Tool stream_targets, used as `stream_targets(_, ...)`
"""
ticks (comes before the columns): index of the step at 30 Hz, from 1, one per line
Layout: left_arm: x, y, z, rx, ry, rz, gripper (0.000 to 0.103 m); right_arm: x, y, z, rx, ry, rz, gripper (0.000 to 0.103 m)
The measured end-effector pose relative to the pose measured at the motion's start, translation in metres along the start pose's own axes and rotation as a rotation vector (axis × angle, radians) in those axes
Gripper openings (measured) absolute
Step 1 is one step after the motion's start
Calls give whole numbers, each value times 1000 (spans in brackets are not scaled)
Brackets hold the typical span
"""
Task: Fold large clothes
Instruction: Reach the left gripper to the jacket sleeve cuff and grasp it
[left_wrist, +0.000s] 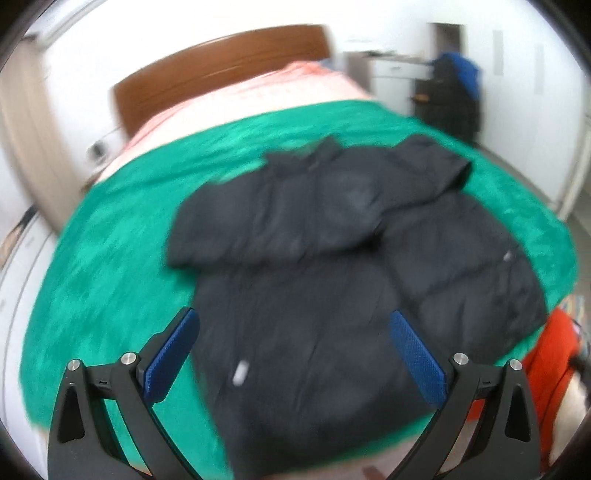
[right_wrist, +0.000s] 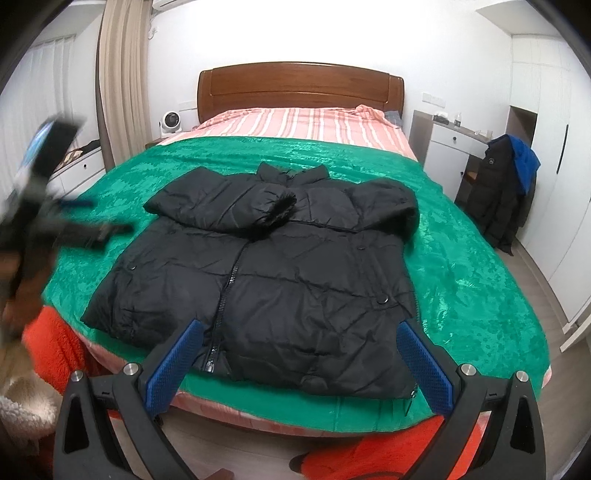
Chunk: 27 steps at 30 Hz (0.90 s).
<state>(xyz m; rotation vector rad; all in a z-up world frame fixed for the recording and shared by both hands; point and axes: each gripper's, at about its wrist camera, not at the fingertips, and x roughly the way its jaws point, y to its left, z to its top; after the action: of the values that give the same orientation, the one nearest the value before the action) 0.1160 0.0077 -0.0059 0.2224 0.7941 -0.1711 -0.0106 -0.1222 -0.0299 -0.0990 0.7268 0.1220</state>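
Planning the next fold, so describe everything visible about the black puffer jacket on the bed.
The black puffer jacket lies flat, front up, on the green blanket, collar toward the headboard, hem at the foot edge. It looks like quilted, slightly shiny padded fabric, with a center zipper that appears closed and small snap buttons. Both sleeves are folded across the chest; one cuff looks fur-trimmed. Neither tool touches it; only the blanket does.

Black puffer jacket (right_wrist: 258, 266) on green blanket (right_wrist: 461, 258); pink-striped sheet (right_wrist: 295, 122); blue-padded claws.
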Motion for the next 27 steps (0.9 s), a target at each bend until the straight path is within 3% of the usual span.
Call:
stream_targets(4,76,-26,51,90,67,-108,103,1,-1,-9,7,19,1,103)
stream_targets(8,152,-54,73,125,157,-108,103,2,-3,-19,13,39,0,103)
stream_targets(10,190,-66,74,141,207,-69,101,3,-4,-23,19,51,1,103)
stream_targets(11,208,-68,73,144,227,-32,80,4,-5,-26,24,59,3,103)
stream_targets(12,215,-67,71,141,233,-21,66,4,-5,-28,27,64,3,103)
stream_targets(13,217,-63,69,126,232,-16,42,5,-6,-31,29,70,3,103)
stream_targets(14,213,-55,69,98,213,-7,26,5,-7,-33,30,70,3,103)
stream_targets(17,175,-9,71,-20,144,-36,25,7,-11,-37,39,71,-3,103)
stream_targets(19,139,27,73,-69,75,-5,24,12,-13,-38,54,77,9,103)
stream_targets(24,47,168,56,-327,-49,134,22,18,-7,-35,37,68,22,103)
stream_targets(27,25,251,20,-489,-39,267,20,19,3,-34,11,67,35,103)
